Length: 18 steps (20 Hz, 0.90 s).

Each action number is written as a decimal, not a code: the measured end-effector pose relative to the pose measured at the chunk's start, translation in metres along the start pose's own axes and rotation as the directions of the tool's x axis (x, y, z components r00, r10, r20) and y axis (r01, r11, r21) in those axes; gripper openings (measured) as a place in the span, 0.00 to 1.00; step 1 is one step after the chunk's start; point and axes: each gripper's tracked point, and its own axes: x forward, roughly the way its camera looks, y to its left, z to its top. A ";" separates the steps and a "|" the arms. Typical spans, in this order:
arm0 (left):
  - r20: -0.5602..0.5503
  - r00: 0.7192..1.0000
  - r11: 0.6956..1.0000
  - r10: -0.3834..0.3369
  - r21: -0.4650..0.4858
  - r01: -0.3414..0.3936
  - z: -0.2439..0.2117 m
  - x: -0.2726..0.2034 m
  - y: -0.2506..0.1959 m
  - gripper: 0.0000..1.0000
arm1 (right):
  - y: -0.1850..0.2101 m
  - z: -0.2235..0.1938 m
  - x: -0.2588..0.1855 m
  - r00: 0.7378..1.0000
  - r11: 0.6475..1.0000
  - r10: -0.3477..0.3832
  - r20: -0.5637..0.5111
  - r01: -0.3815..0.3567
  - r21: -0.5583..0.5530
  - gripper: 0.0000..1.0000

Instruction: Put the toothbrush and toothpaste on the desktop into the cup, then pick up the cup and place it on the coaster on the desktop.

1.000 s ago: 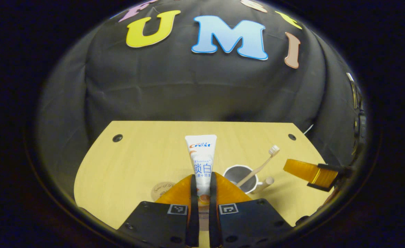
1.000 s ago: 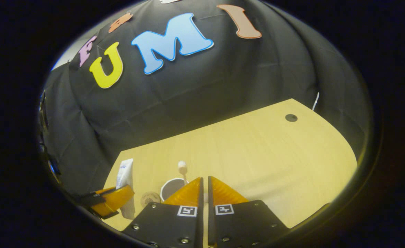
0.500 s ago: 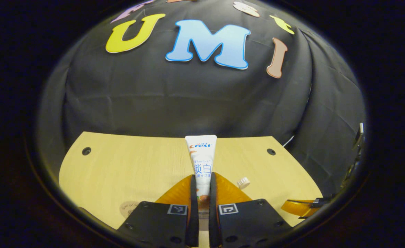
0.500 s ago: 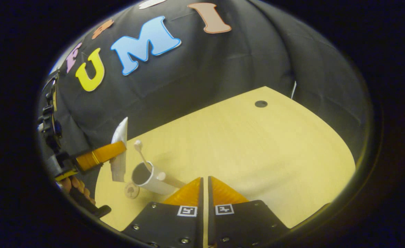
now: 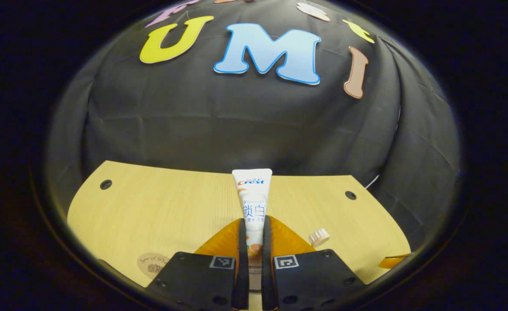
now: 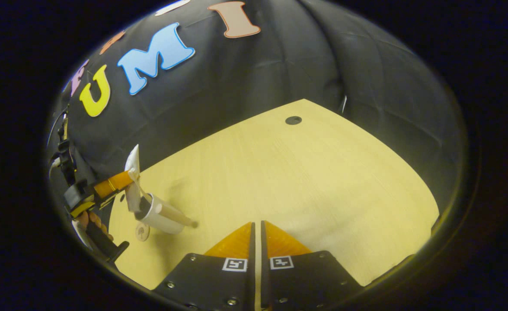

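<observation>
My left gripper is shut on a white toothpaste tube, which stands upright between its fingers. Just right of those fingers peeks the toothbrush head. In the right gripper view the left gripper holds the tube right at the mouth of the white cup, which has a wooden handle. A round coaster lies on the desktop left of the cup, and I also see the coaster just in front of the cup. My right gripper is shut on nothing, well right of the cup.
The pale wooden desktop has round cable holes near its far corners. A hand grips the left gripper's handle. A tip of the right gripper shows at the desk's right edge.
The left gripper carried the toothpaste over to the cup's mouth. The right gripper pulled back and away to the right, staying shut.
</observation>
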 end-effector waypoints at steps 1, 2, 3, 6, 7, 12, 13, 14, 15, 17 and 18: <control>0.005 1.000 1.000 -0.001 0.006 0.001 -0.003 0.001 -0.001 0.18 | -0.004 0.001 0.000 1.000 1.000 -0.007 -0.004 0.007 -0.004 0.05; 0.007 1.000 1.000 0.010 0.013 -0.010 -0.005 0.001 0.000 0.19 | -0.007 0.001 0.000 1.000 1.000 -0.008 -0.009 0.008 -0.007 0.05; 0.010 1.000 1.000 0.021 0.021 -0.021 -0.006 0.000 0.001 0.22 | -0.008 0.001 0.000 1.000 1.000 -0.008 -0.014 0.008 -0.011 0.05; 0.035 0.999 1.000 0.008 0.011 -0.008 -0.006 -0.010 -0.005 0.42 | -0.007 0.002 0.001 1.000 1.000 0.007 -0.027 -0.007 -0.010 0.05; 0.043 0.999 1.000 0.011 0.015 -0.012 -0.005 -0.013 -0.006 0.45 | -0.005 0.000 0.002 0.999 1.000 0.012 -0.033 -0.013 -0.010 0.05; 0.031 0.999 1.000 0.023 -0.018 -0.022 -0.009 -0.025 -0.002 0.76 | 0.030 0.001 0.006 0.995 0.995 0.082 -0.049 -0.084 -0.050 0.05; 0.033 0.999 0.999 0.028 -0.027 -0.027 -0.008 -0.031 0.000 0.80 | 0.039 0.001 0.007 0.993 0.993 0.102 -0.055 -0.105 -0.059 0.05; 0.035 0.999 0.999 0.033 -0.035 -0.032 -0.007 -0.036 0.000 0.90 | 0.046 0.001 0.008 0.991 0.990 0.120 -0.063 -0.124 -0.073 0.05; 0.036 0.999 0.999 0.034 -0.041 -0.032 -0.007 -0.043 0.000 0.92 | 0.053 0.001 0.009 0.988 0.986 0.135 -0.070 -0.141 -0.090 0.05; 0.037 0.999 0.998 0.039 -0.045 -0.037 -0.007 -0.055 0.005 0.92 | 0.065 0.001 0.013 0.983 0.976 0.164 -0.087 -0.174 -0.132 0.05; 0.039 0.998 0.998 0.047 -0.043 -0.045 -0.006 -0.062 0.008 0.94 | 0.071 0.002 0.015 0.979 0.969 0.180 -0.097 -0.193 -0.152 0.05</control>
